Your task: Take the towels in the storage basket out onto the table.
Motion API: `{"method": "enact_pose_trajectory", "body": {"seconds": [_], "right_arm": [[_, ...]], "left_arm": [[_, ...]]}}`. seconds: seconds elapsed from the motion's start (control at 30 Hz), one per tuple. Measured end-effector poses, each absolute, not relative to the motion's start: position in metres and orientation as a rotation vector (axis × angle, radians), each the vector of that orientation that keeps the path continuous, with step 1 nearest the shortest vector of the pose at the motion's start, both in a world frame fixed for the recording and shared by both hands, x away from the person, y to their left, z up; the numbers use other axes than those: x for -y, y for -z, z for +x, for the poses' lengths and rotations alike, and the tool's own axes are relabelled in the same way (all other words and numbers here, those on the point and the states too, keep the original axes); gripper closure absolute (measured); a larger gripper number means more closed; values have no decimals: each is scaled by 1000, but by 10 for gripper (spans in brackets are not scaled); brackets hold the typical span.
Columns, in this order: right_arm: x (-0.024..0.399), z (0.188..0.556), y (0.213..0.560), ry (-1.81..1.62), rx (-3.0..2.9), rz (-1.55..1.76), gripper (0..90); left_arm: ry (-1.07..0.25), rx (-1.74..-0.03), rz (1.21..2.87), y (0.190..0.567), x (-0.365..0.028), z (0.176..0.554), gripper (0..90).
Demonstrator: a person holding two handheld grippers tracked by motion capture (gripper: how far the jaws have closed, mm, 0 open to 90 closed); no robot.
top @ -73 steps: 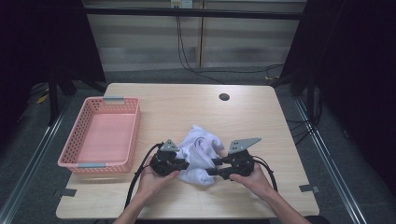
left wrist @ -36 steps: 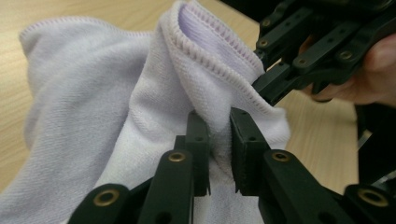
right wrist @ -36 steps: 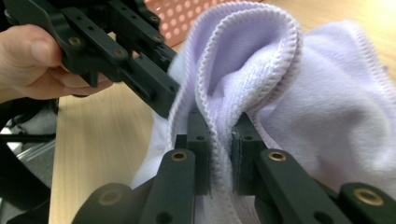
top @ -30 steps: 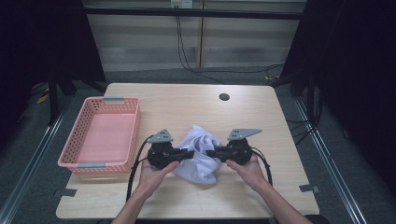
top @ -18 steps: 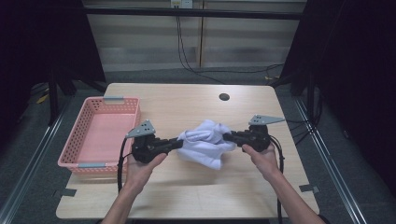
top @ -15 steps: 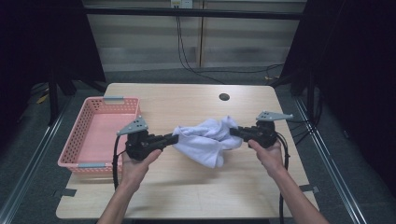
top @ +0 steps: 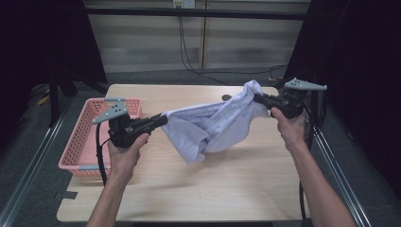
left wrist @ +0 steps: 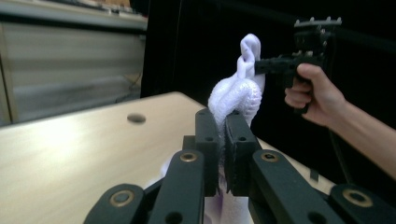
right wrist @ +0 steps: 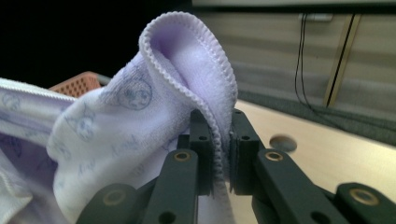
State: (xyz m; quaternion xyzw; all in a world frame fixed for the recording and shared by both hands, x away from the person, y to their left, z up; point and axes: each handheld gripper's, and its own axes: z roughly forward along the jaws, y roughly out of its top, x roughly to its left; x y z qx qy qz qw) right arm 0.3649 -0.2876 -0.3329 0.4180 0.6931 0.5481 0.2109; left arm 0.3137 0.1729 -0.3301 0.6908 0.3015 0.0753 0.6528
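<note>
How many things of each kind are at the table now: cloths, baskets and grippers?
Cloths: 1, the pale purple towel, held up between both grippers
Baskets: 1, the pink basket
Grippers: 2, the left gripper and the right gripper, each shut on the towel
Total: 4

A recording bay in a laboratory or test room. A plain light-wood bench (top: 198, 189) with a round cable hole (top: 226, 98) stands on grey carpet, flanked by black curtains (top: 42, 42) that screen off both sides. Metal floor rails (top: 33, 161) run along either side of the bench. Behind it, a bare panelled wall (top: 151, 42) carries a socket (top: 183, 4) from which black cables (top: 187, 52) hang to the floor. A pink plastic basket (top: 80, 146) sits at the bench's left edge.
</note>
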Motion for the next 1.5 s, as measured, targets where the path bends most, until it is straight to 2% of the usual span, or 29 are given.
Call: {"method": "enact_pose_trajectory", "body": {"seconds": [0.13,0.2,0.3,0.4,0.47,0.53,0.57,0.67,0.7,0.83,0.93,1.0,1.13,1.23,1.33,1.43,1.5], "right_arm": [[294,373,303,-1597,-1835,1146,833],[296,378,299,-1580,-1827,1148,828],[298,388,319,-1528,-1875,1206,791],[300,396,360,-1444,-1925,1302,707],[304,399,384,-1376,-1918,1372,634],[308,400,401,-1371,-1958,1418,526],[309,400,405,-1336,-1975,1423,505],[313,392,406,-1382,-1953,1403,479],[314,389,405,-1391,-1958,1394,474],[299,365,408,-1417,-2049,1335,453],[281,340,418,-1441,-2123,1276,459],[271,325,427,-1454,-2182,1251,466],[254,305,449,-1483,-2280,1221,569],[240,305,467,-1440,-2372,1209,571],[230,317,485,-1326,-2410,1225,486],[227,333,494,-1280,-2376,1264,406],[225,343,498,-1314,-2355,1271,383]], "left_arm": [[-194,-639,1561,313,-168,310,859],[-204,-644,1612,319,-163,308,859],[-156,-708,1669,348,-159,312,858],[-64,-773,1724,386,-159,318,847],[-32,-805,1745,401,-160,319,774],[-49,-837,1778,407,-160,318,706],[-48,-848,1778,408,-161,317,661],[-64,-843,1760,406,-164,313,535],[-61,-827,1752,405,-163,311,519],[-124,-783,1812,405,-153,302,507],[-104,-748,1816,406,-151,300,511],[-66,-745,1842,413,-147,303,550],[21,-749,1924,446,-128,311,577],[52,-756,2012,469,-113,317,500],[85,-748,2056,483,-106,321,413],[101,-742,2076,490,-103,320,389],[113,-728,2105,493,-98,317,365]]}}
